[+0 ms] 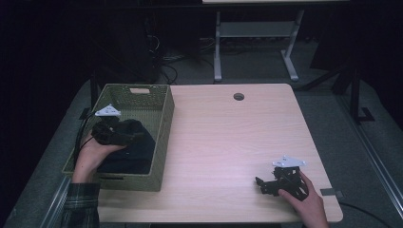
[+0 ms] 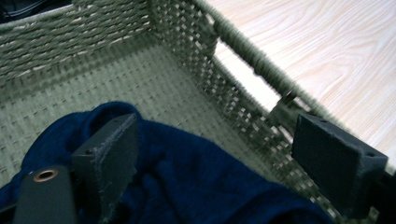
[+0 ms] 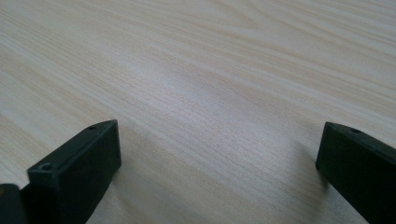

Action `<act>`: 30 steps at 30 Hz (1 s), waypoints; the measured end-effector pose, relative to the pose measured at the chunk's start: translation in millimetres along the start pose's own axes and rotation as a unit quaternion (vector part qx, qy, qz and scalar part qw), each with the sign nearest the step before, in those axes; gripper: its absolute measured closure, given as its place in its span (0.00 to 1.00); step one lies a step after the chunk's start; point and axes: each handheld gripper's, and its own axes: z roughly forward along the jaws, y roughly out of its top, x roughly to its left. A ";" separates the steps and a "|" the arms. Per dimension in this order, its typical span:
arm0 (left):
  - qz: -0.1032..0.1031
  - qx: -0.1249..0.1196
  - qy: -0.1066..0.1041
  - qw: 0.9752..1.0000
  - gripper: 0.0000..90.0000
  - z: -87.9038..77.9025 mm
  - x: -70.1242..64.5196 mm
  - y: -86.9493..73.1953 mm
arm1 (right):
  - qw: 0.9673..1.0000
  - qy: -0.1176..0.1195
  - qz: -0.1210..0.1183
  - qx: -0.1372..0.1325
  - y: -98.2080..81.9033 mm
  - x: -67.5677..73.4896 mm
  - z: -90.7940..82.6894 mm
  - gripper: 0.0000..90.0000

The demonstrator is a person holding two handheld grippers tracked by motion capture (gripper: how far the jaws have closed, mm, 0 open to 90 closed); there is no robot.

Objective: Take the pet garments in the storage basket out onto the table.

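Observation:
A dark blue cloth [image 1: 136,155] lies bunched in the near half of a woven green basket [image 1: 164,124] at the table's left. My left gripper [image 1: 129,133] hangs inside the basket just above the cloth. In the left gripper view the left gripper [image 2: 219,149] is open wide, its left jaw against a fold of the cloth [image 2: 196,182] and its right jaw close to the basket wall [image 2: 243,112]. My right gripper [image 1: 260,184] rests low on the table near the front right. Its jaws are open over bare wood in the right gripper view [image 3: 219,154].
The light wood table [image 1: 228,137] has a round cable hole [image 1: 238,97] at the back. The basket wall has a handle slot [image 2: 243,79] beside the left gripper. A grey tab [image 1: 331,192] sits at the table's front right edge. A desk frame [image 1: 256,33] stands beyond.

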 end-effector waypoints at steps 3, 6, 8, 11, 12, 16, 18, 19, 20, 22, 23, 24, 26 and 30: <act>-0.002 0.006 0.006 1.000 0.16 -0.2 4.6 -5.2 | 1.000 0.000 -0.001 0.000 0.0 -0.1 0.0 0.00; 0.002 0.009 0.008 1.000 0.16 1.3 7.7 -9.6 | 1.000 0.000 -0.001 0.000 0.0 -0.1 0.0 0.00; 0.006 0.016 0.008 1.000 0.16 2.6 10.1 -12.7 | 1.000 0.000 -0.001 0.000 0.0 -0.1 0.0 0.00; 0.007 0.025 0.010 1.000 0.16 3.6 14.7 -17.7 | 1.000 0.000 -0.001 0.000 0.0 -0.1 0.0 0.00; 0.003 0.027 0.010 1.000 0.16 4.1 16.0 -19.5 | 1.000 0.000 -0.001 0.000 0.0 0.0 0.0 0.00; -0.004 0.038 0.011 0.999 0.16 8.2 21.0 -25.7 | 1.000 0.000 0.001 0.000 0.0 0.1 0.0 0.00; -0.006 0.050 0.012 0.999 0.16 11.4 23.3 -28.5 | 1.000 0.000 0.001 0.000 0.0 0.1 0.0 0.00; -0.007 0.058 0.014 0.998 0.16 13.1 24.3 -29.7 | 1.000 0.000 0.000 0.000 0.0 0.1 0.1 0.00; -0.008 0.063 0.014 0.998 0.16 14.6 25.0 -31.2 | 1.000 0.000 0.001 0.000 0.0 0.1 0.1 0.00; -0.011 0.072 0.009 0.997 0.16 17.2 26.2 -33.9 | 1.000 0.000 0.001 0.000 0.0 0.1 0.0 0.00; -0.010 0.078 0.006 0.997 0.16 19.3 26.8 -35.2 | 1.000 0.000 0.001 0.000 0.0 0.1 0.1 0.00; -0.009 0.085 0.007 0.996 0.16 20.8 26.9 -36.1 | 1.000 0.000 0.001 0.000 0.0 0.1 0.1 0.00; -0.011 0.095 0.007 0.995 0.16 24.1 26.9 -37.5 | 1.000 0.000 0.001 0.000 0.0 0.1 0.0 0.00; -0.019 0.125 0.006 0.992 0.16 30.9 28.9 -40.4 | 1.000 0.000 0.001 0.000 0.0 0.1 0.0 0.00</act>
